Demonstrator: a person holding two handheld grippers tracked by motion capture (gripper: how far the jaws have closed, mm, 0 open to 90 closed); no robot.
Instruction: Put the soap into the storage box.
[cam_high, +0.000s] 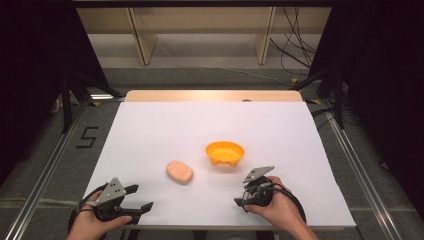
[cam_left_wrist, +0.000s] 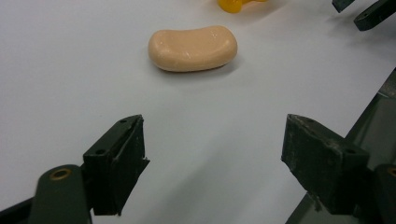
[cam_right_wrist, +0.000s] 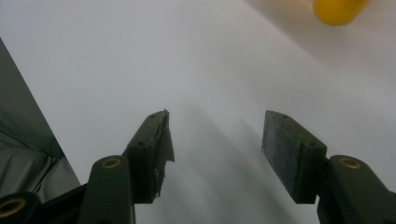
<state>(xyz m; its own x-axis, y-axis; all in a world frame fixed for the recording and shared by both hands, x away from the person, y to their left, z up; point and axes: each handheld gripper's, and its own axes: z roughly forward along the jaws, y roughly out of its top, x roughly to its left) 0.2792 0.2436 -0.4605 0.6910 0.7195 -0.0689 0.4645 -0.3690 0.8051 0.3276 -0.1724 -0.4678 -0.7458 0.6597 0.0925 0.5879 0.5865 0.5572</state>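
Near the middle of the white sheet (cam_high: 150, 130) lies a peach soap (cam_high: 179, 171), with an orange bowl (cam_high: 225, 153) just beyond and to its right, apart from it. Left gripper (cam_high: 136, 198) sits near the front edge, jaws wide and empty, facing the soap; right gripper (cam_high: 242, 196) is also parted and empty, aimed toward the bowl. If gripped, the rounded soap could probably squirt from flat pads, or skid on the smooth sheet. Wooden tabletop (cam_high: 210, 95) shows behind; grey floor and cables lie around it.
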